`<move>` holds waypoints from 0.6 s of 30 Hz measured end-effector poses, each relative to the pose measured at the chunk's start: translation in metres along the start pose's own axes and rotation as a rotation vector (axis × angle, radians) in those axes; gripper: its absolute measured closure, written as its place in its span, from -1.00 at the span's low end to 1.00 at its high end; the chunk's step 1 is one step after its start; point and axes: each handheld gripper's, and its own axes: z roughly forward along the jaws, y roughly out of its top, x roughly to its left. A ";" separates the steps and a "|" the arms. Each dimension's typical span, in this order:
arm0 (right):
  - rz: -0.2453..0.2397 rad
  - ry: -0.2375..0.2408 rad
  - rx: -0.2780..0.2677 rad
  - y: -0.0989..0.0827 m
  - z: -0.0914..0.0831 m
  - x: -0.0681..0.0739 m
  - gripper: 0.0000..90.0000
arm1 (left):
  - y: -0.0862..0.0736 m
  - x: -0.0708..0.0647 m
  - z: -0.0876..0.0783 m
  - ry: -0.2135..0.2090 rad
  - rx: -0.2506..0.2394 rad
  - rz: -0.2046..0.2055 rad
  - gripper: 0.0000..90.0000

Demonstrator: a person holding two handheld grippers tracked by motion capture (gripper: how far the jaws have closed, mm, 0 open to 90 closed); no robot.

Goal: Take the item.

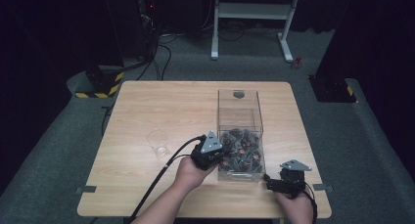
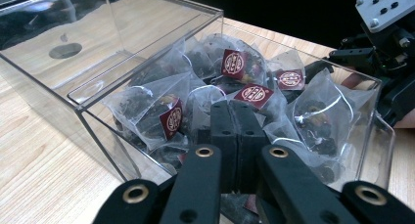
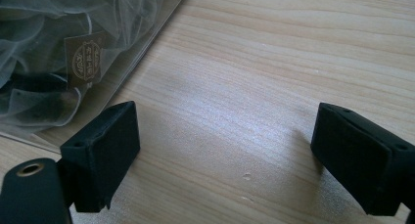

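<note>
The left claw is closed among the tea bags inside the clear box, perhaps pinching only mesh, which could slip; the right claw gapes empty beside the box.

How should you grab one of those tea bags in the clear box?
Come from above, through the open top of the box; its clear walls block the sides. Pinch a top tea bag by its upper mesh corner or its red tag, since those stick up thin enough for jaws. The left gripper is shut there among the bags.
</note>
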 end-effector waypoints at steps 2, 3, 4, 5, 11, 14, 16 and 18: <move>-0.001 0.000 0.000 0.000 0.000 0.000 -0.77 | 0.000 0.000 0.000 -0.005 -0.003 -0.001 1.00; -0.001 0.000 0.000 0.000 0.000 0.000 -0.77 | 0.000 -0.001 -0.001 -0.004 -0.005 -0.001 1.00; 0.000 0.000 0.000 0.000 0.000 0.000 -0.77 | -0.001 0.000 -0.001 -0.006 -0.011 0.001 1.00; -0.001 0.000 -0.001 0.000 0.000 0.000 -0.77 | -0.001 0.000 -0.002 -0.007 -0.015 0.000 1.00; -0.002 0.000 -0.001 0.000 0.000 0.000 -0.76 | -0.001 0.002 -0.006 -0.015 -0.041 -0.024 1.00; -0.002 0.001 -0.001 0.000 0.000 0.000 -0.76 | -0.001 0.002 -0.007 -0.019 -0.048 -0.029 1.00; -0.002 0.001 -0.001 0.000 0.000 0.000 -0.76 | -0.002 0.002 -0.009 -0.018 -0.054 -0.036 1.00; -0.002 0.001 -0.001 0.000 0.000 0.000 -0.76 | -0.002 0.003 -0.010 -0.019 -0.062 -0.041 1.00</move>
